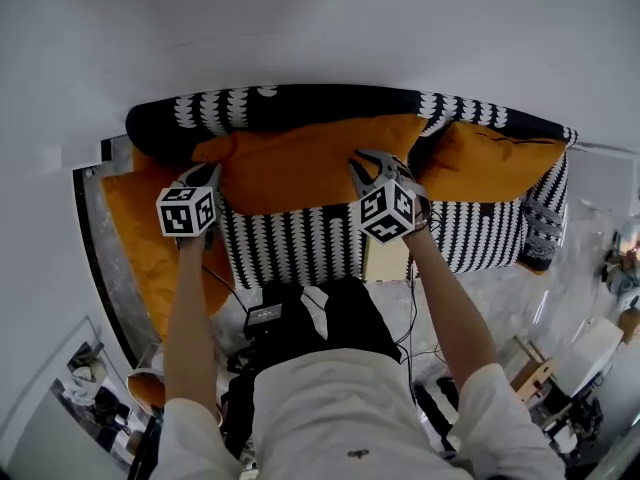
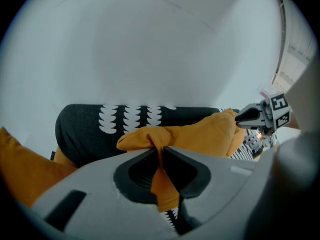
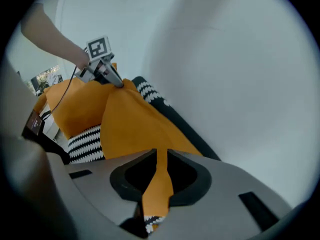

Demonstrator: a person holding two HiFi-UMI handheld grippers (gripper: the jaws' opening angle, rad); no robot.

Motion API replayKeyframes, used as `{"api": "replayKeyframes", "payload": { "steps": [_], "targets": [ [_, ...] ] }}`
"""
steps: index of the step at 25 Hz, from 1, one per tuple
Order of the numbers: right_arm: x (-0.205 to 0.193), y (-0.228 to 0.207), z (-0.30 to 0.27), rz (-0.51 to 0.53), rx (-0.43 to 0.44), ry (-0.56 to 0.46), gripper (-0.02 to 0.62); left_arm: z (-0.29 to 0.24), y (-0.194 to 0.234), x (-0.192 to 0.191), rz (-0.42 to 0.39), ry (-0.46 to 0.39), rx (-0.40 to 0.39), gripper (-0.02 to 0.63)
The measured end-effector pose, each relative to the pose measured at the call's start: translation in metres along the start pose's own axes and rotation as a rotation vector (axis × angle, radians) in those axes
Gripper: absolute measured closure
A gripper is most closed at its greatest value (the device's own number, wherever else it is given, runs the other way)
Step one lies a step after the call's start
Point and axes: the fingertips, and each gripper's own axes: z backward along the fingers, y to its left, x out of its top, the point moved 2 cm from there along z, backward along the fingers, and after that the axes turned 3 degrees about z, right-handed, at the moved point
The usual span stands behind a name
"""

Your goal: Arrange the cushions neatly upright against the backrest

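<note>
An orange cushion (image 1: 300,168) leans against the black-and-white patterned sofa backrest (image 1: 300,103), in the middle of the sofa. My left gripper (image 1: 215,175) is shut on its left corner, with orange fabric pinched between the jaws (image 2: 161,149). My right gripper (image 1: 365,163) is shut on its right corner, and a fold of the cushion (image 3: 135,124) runs through those jaws (image 3: 161,153). The cushion (image 2: 200,131) stretches between the two grippers. A second orange cushion (image 1: 490,163) lies tilted at the sofa's right end. A third orange cushion (image 1: 150,238) slumps at the left end.
A bare white wall rises behind the sofa. The striped seat (image 1: 290,243) shows in front of the held cushion. Cables and a black device (image 1: 268,318) hang at the person's waist. Floor clutter (image 1: 560,368) lies to the right of the sofa.
</note>
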Motion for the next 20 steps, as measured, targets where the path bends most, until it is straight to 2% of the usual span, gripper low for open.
{"api": "replayKeyframes", "payload": {
  "steps": [3,6,10,13,16,19,20],
  "targets": [
    [-0.036,0.005,-0.002,-0.069,0.034,0.081,0.552,-0.018,0.007,0.016,0.009,0.022,0.023,0.545],
    [-0.046,0.015,0.009,-0.157,0.042,0.077,0.552,-0.03,0.009,0.026,0.057,0.031,0.018,0.546],
    [-0.059,0.036,0.027,-0.282,0.046,0.064,0.552,-0.035,0.011,0.025,0.047,0.013,0.018,0.551],
    [-0.071,0.046,0.034,-0.347,0.04,0.073,0.552,-0.033,0.016,0.025,0.132,0.0,0.037,0.526],
    [-0.072,0.05,0.042,-0.396,0.033,0.074,0.552,-0.024,0.019,0.022,0.205,-0.037,0.053,0.452],
    [-0.068,0.05,0.057,-0.443,0.01,0.049,0.552,-0.001,0.02,0.01,0.186,-0.038,0.099,0.343],
    [-0.068,0.05,0.063,-0.455,0.003,0.043,0.552,0.007,0.018,0.003,0.17,-0.024,0.106,0.327]
  ]
}}
